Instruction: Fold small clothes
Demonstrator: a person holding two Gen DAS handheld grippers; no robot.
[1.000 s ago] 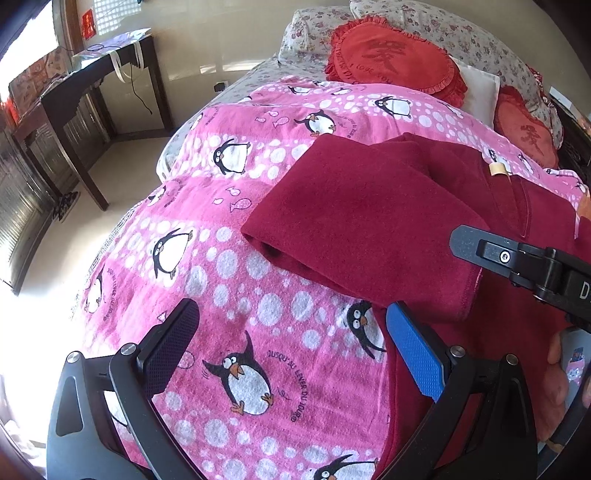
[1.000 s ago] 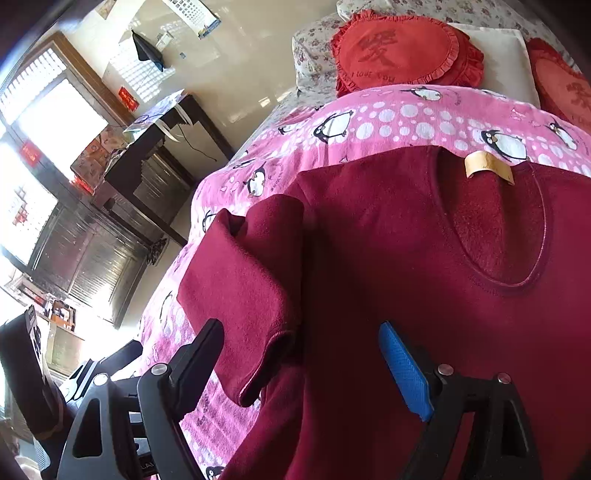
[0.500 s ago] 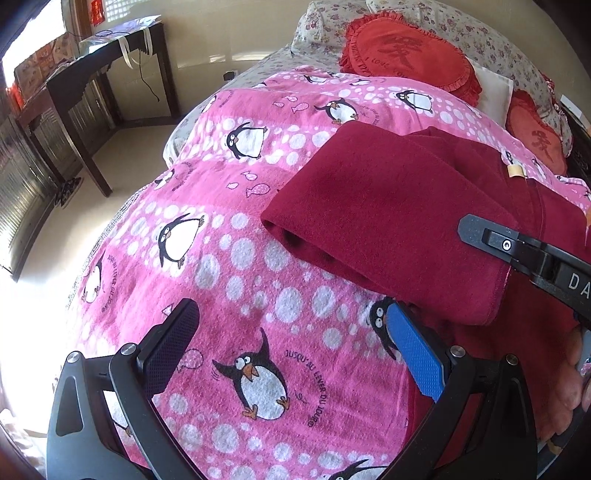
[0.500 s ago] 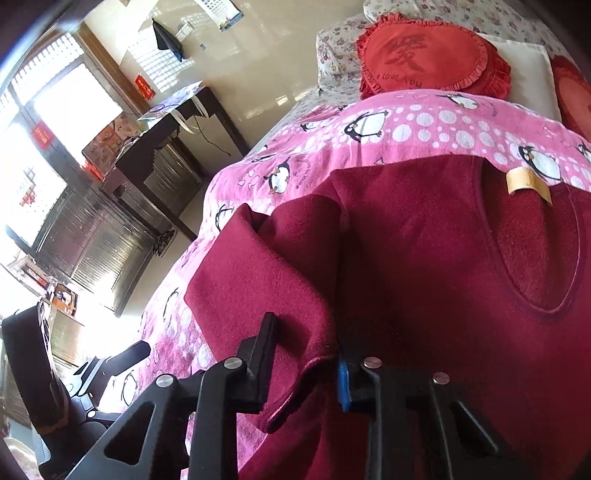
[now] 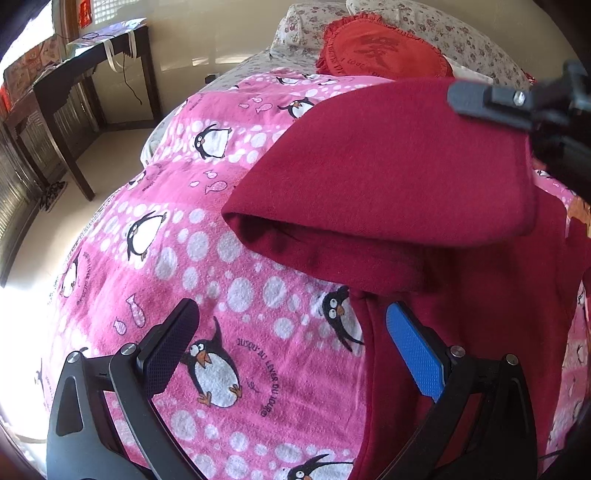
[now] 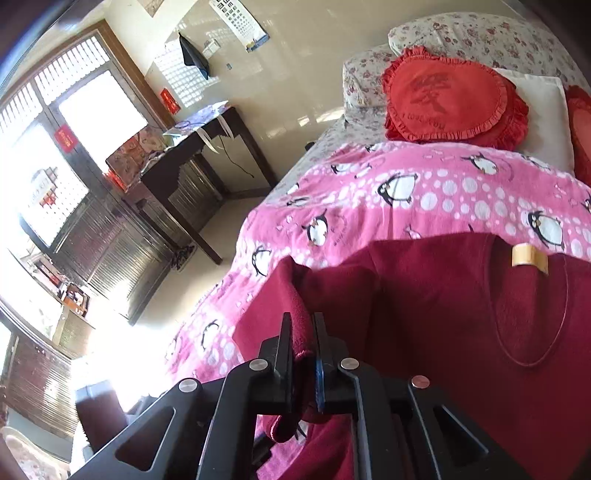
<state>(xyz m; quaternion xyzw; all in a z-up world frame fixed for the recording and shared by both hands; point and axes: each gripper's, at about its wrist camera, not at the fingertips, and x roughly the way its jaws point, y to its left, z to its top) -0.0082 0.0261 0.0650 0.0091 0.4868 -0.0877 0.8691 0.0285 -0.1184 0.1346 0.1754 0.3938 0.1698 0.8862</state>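
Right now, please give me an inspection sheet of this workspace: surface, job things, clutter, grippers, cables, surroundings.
Surface: bed covered by a pink penguin blanket.
Job's things: dark red top lies on the blanket, neckline with tan label facing up; its sleeve is lifted and folded over the body.
Clutter: red heart cushion, floral pillows and a white pillow at the head of the bed.
Grippers: right gripper is shut on the sleeve edge; left gripper is open above the blanket, holding nothing.
Cables: one dark cord hangs from the dark table.
Surroundings: bright window, wall calendar, pale floor.
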